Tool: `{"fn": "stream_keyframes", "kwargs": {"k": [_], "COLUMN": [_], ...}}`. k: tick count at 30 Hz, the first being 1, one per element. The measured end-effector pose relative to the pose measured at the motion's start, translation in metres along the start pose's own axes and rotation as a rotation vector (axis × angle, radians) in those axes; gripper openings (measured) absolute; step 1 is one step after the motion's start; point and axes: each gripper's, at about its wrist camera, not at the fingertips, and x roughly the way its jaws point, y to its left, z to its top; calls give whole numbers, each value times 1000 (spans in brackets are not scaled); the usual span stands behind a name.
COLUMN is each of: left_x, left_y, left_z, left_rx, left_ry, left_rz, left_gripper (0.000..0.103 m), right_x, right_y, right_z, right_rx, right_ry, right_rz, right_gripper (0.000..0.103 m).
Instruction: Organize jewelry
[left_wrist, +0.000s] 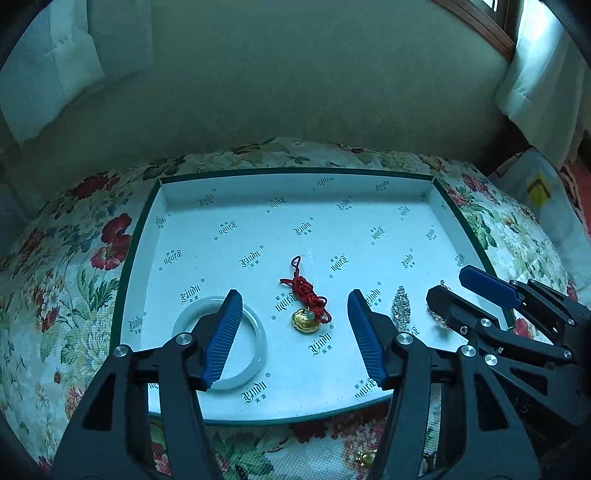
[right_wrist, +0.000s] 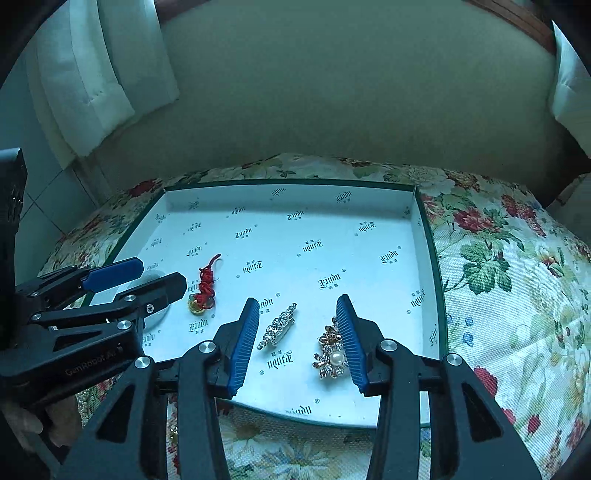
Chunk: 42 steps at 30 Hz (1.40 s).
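jewelry, four pieces, all lying loose on the floor of a shallow white tray (left_wrist: 184, 229) with a dark green rim and printed logos.

item 1: pale jade-like bangle (left_wrist: 258, 350), flat, near the tray's front left corner; partly covered in the left wrist view by a blue pad.

item 2: red knotted cord with gold charm (left_wrist: 306, 302), near the middle of the front half, charm end toward the front edge; lies apart from the bangle.

item 3: long rhinestone brooch (right_wrist: 277, 325), right of the cord, set on a slant.

item 4: gold flower brooch with a pearl (right_wrist: 331, 352), nearest the front right corner, just beside the right gripper's right finger; whether they touch cannot be told.

left gripper (left_wrist: 294, 330): jaws wide apart, holding nothing, poised over the front edge with the cord and charm framed between its fingers.

right gripper (right_wrist: 297, 338): jaws wide apart, holding nothing, with both brooches framed between its fingers.

support: the tray sits on a floral cushion (right_wrist: 498, 266) of red flowers and green leaves; a plain upholstered back (right_wrist: 332, 92) rises behind the far edge.
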Motion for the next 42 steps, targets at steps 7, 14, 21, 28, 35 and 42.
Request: {"fn": "stream_keyframes", "kwargs": {"k": [7,14,21,28,35,42], "left_x": [-38,-66,-86,-99,-104,-104], "left_y": [-1,3,3,6,10,13], "left_z": [-20,-64,-110,-145,-157,-159], "left_rx": [-3,-37,-53,-79,-92,-101], "left_ry": [-13,15,57,84,93,98], "left_rz": [1,-1,17,43,65,77], "left_gripper": [59,59,59,59,59,59], "right_x": [-37,-68,-85,-90,-90,-81], "right_y": [9,18,26,29,30,37], "right_z": [-16,-50,-93,-135,-148,-147], "right_rx": [-11,-11,1,8,10,-12], "right_ry": [-17,-2,48,119,140,153], "right_rz": [7,14,18,17,12,9], "right_gripper": [44,44,44,44,44,42]}}
